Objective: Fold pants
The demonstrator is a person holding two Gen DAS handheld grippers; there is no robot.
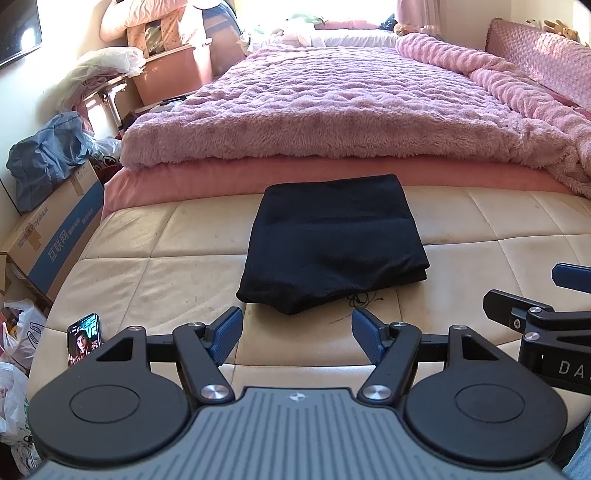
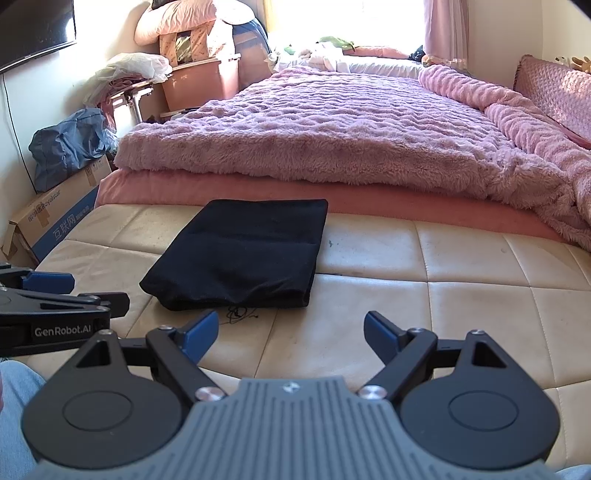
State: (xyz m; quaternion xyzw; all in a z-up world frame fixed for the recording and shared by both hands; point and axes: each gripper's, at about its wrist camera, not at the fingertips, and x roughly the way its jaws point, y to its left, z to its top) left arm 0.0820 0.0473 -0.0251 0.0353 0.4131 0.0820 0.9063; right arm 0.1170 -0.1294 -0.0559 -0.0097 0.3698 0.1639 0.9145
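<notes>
Far left, lower frame: a phone (image 1: 84, 338) lies on the cream bench (image 1: 147, 280) beside the left claw's linkage, screen lit, probably set there to keep it away from the work.
Left edge: a cardboard box (image 1: 55, 236) with a blue bag (image 1: 44, 162) on top stands against the wall, below a dark screen (image 1: 18, 33) in the upper left.
Left claw: the left claw (image 1: 297, 338) hangs low in the frame with its blue pads spread wide and nothing between them, just short of the cloth's near edge.
Centre: the pants (image 1: 332, 243) sit mid-frame on the bench as a compact black rectangle, layers stacked, rounded fold facing the claws, far edge close to the pink blanket (image 1: 332, 110).
Loose thread: a dark tangle (image 1: 360, 299) lies on the bench just before the pants' near edge.
Right claw: the right claw (image 2: 288, 332) is likewise spread and empty, aimed at bare bench to the right of the pants, which show left of centre in its view.
Why held so: both claws apart from the cloth and empty suggests the folding is finished, or nearly so.
Right edge: a rolled pink quilt (image 1: 517, 92) runs along the bed's right side.
</notes>
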